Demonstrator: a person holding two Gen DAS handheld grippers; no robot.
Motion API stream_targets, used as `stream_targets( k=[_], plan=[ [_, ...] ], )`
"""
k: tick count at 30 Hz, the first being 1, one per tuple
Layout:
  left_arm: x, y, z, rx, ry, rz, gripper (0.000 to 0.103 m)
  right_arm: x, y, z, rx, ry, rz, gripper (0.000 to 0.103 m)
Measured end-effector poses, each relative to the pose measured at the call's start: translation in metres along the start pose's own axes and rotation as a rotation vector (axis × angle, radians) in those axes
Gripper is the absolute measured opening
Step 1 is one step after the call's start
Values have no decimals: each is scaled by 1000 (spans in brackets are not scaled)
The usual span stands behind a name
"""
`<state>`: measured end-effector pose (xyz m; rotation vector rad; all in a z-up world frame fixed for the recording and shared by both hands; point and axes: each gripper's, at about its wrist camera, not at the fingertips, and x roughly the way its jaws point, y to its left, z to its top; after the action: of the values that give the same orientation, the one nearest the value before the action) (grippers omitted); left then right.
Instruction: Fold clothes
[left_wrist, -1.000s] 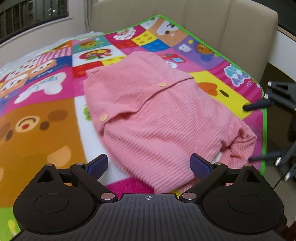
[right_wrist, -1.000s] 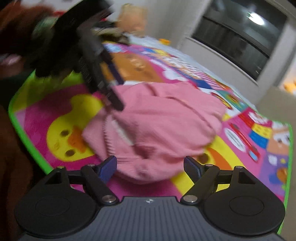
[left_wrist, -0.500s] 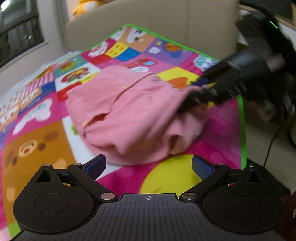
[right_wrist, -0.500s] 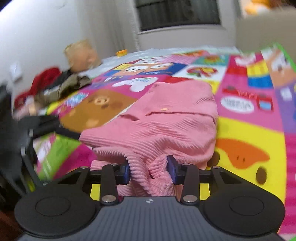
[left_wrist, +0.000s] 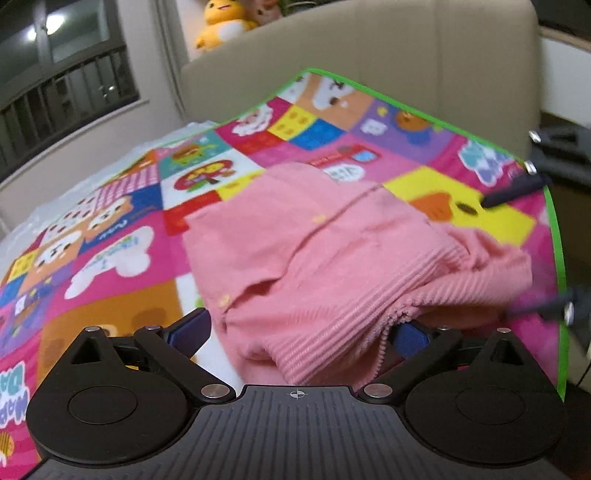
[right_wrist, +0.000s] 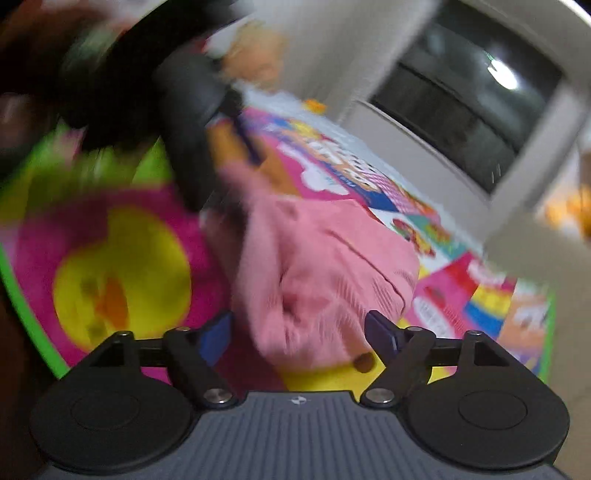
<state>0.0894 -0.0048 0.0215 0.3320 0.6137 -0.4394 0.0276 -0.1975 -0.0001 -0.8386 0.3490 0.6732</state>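
Tongs spread wide on both sides, pinching nothing. Left gripper (left_wrist: 299, 334) low against the near hem of the pink ribbed knit cardigan (left_wrist: 332, 258), fabric bunched between its blue fingertips (left_wrist: 188, 328). Right gripper (right_wrist: 301, 334) likewise straddling a blurred fold. Best closed only on a full hem edge. Beyond, bright cartoon-patterned play mat (left_wrist: 122, 236).

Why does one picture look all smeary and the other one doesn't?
Right wrist view: motion blur smears the pink sweater and play mat. Left wrist view: sharper, sweater ribs visible, only the right edge blurs; fisheye bends the mat's green border.
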Motion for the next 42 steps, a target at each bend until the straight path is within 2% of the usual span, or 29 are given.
stream_targets(
  k=[3,6,7,8,10,14,17,22,26,32,36,39,41,42],
  plan=[
    [1,7,2,-24,-1,-39,102,20,18,-7,-143,-5,-93,78],
    [-1,10,-1,-59,4,-99,102,33,21,-1,-139,-81,-147,76],
    [-2,10,-3,-64,4,-115,102,35,18,5,-107,-103,-142,66],
    [-5,12,-3,-61,0,-130,102,36,11,11,-60,-104,-114,50],
    [-12,17,-3,-54,-11,-161,102,41,-6,23,43,-75,-31,36],
    [-20,30,2,-44,-33,-178,103,45,-58,37,278,-65,65,26],
    [-14,41,8,-50,-47,-173,103,48,-106,46,448,-102,98,23],
    [19,55,27,-63,-60,-165,103,87,-174,57,585,-113,165,23],
    [54,71,44,-93,-56,-143,103,151,-217,53,682,-65,205,23],
    [98,98,54,-178,-23,-147,103,236,-231,28,795,39,222,31],
    [111,104,54,-177,-21,-150,103,254,-228,10,864,59,211,36],
    [111,105,54,-172,-35,-153,103,250,-231,4,917,55,190,48],
    [105,106,55,-170,-68,-159,103,235,-237,3,950,15,163,62],
    [103,107,55,-170,-86,-163,103,225,-240,3,967,-13,149,63]
  ],
)
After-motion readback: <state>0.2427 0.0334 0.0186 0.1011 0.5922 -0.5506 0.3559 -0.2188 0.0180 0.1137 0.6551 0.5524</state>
